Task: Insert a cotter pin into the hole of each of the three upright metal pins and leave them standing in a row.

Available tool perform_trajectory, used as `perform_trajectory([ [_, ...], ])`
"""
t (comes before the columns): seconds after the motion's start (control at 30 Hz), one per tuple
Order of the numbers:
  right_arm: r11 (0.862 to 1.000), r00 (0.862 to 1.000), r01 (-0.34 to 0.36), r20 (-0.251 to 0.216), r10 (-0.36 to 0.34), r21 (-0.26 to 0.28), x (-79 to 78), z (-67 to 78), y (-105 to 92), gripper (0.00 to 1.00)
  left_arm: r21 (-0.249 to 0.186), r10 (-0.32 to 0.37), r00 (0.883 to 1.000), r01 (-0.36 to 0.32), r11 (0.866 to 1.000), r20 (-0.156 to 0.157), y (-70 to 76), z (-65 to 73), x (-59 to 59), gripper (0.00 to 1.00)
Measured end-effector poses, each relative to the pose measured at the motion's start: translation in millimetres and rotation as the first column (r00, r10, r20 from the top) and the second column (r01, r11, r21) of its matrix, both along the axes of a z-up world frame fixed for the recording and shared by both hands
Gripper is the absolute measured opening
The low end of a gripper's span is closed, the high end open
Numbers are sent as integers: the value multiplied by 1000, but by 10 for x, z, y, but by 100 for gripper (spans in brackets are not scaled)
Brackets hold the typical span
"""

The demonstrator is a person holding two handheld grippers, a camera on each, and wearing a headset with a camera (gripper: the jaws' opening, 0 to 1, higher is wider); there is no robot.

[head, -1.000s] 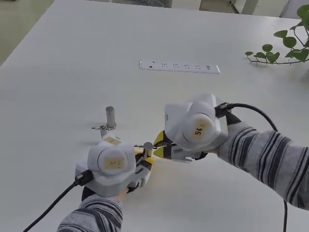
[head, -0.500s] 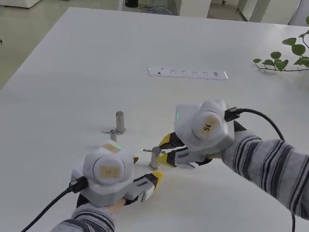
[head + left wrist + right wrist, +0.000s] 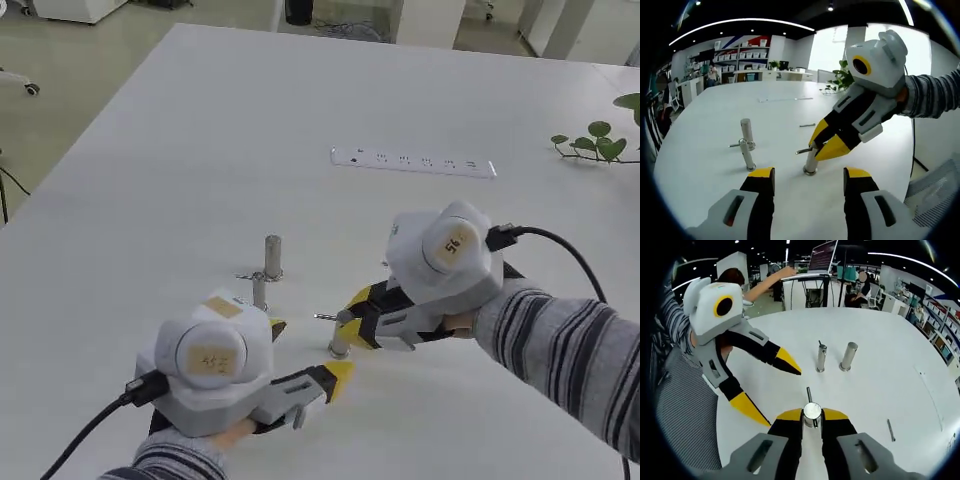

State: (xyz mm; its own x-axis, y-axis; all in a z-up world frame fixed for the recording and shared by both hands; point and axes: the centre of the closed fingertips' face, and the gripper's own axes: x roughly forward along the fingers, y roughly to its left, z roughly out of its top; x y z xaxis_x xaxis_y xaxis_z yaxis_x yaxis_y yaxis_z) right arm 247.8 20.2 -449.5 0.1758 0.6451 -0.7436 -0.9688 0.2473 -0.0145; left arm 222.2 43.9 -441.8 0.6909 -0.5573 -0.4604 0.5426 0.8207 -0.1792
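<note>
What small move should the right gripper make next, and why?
Probably open the right gripper and ease back. Its cotter pin already pokes out the far side of the near metal pin, which stands unaided, the open left gripper apart from it. The rear pin looks bare; a loose cotter pin lies nearby.

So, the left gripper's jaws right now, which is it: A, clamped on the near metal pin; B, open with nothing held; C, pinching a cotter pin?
B: in the left gripper view the left gripper's jaws stand wide apart, short of the near pin; the right gripper has the cotter pin at that pin's top.
</note>
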Motion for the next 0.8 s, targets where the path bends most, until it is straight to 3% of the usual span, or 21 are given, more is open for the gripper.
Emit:
perform_trajectory([
  [0.13, 1000, 1000, -13, 21, 14, -20, 29, 2, 10, 8, 12, 0, 1000, 0, 1000, 19, 59, 45, -20, 58],
  [0.4, 999, 1000, -24, 15, 24, -25, 159, 46, 92, 8, 20, 19, 999, -20, 1000, 48, 213, 166, -63, 69],
  [0.5, 999, 999, -30, 20, 31, -34, 214, 42, 116, 8, 27, 7, 997, -9, 1000, 74, 248, 193, -82, 76],
  [0.8, 998, 999, -43, 13, 43, -51, 342, 33, 179, 8, 31, 12, 997, -15, 999, 80, 371, 232, -81, 84],
])
